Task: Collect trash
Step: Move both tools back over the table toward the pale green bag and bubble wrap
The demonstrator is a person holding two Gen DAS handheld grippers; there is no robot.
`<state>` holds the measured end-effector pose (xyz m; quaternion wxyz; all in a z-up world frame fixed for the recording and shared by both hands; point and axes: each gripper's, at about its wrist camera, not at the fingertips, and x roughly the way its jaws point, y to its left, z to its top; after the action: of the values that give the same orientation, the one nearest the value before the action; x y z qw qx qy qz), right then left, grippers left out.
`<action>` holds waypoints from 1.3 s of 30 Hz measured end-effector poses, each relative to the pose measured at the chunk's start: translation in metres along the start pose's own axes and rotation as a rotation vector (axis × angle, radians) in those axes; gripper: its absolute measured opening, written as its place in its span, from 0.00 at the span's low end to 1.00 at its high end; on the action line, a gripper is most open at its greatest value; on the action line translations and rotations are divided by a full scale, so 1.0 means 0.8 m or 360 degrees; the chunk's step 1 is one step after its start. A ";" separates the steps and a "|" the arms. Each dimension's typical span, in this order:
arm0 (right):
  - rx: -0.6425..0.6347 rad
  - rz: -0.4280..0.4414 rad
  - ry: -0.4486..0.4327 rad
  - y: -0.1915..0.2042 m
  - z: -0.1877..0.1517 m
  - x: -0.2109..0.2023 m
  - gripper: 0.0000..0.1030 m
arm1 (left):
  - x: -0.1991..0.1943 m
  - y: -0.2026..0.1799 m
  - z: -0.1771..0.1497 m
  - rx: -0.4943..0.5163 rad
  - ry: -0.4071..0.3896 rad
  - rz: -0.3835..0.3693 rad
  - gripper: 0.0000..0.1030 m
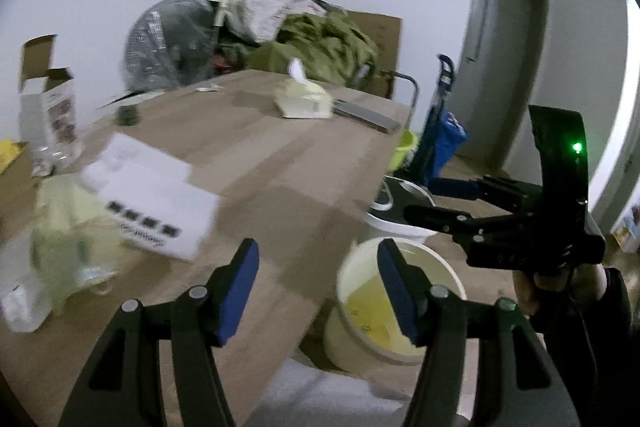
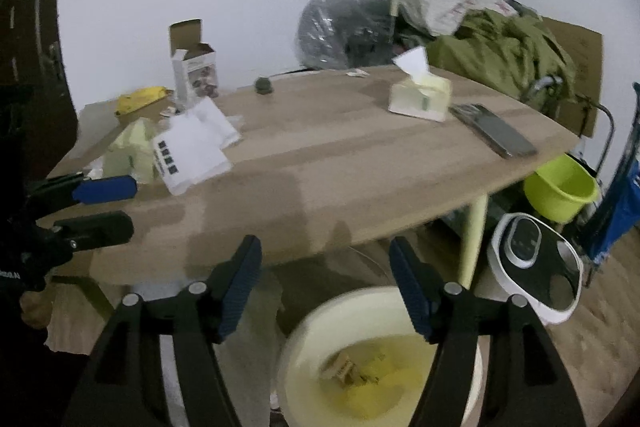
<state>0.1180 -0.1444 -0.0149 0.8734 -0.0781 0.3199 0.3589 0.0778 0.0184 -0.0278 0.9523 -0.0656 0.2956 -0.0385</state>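
A pale yellow waste bucket stands on the floor by the table's near edge; a brownish scrap lies inside it. It also shows in the left wrist view. My right gripper is open and empty above the bucket; it shows from the side in the left wrist view. My left gripper is open and empty over the table's near edge; it shows at the left of the right wrist view. White papers, a yellowish pack, a yellow wrapper and an open carton lie on the wooden table.
A tissue box, a phone and a small dark lump lie on the table. A green bucket, a white appliance and a blue cart stand on the floor at right. Bags and green cloth pile behind the table.
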 end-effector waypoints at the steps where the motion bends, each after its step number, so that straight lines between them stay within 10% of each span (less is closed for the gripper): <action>1: -0.0013 0.0020 -0.0005 0.005 0.003 0.003 0.63 | -0.005 0.007 -0.001 -0.0016 -0.0008 0.0020 0.60; 21: -0.0224 0.0397 -0.0006 0.113 0.067 0.082 0.63 | -0.093 0.122 -0.025 -0.0290 -0.0123 0.0549 0.60; 39: -0.0346 0.0708 -0.0016 0.236 0.128 0.146 0.66 | -0.143 0.218 -0.044 -0.0509 -0.0111 0.0787 0.60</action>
<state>0.1045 0.0981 0.0109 0.7609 -0.0973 0.2844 0.5751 -0.0306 0.2003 -0.0184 0.9200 -0.1422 0.2720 0.2439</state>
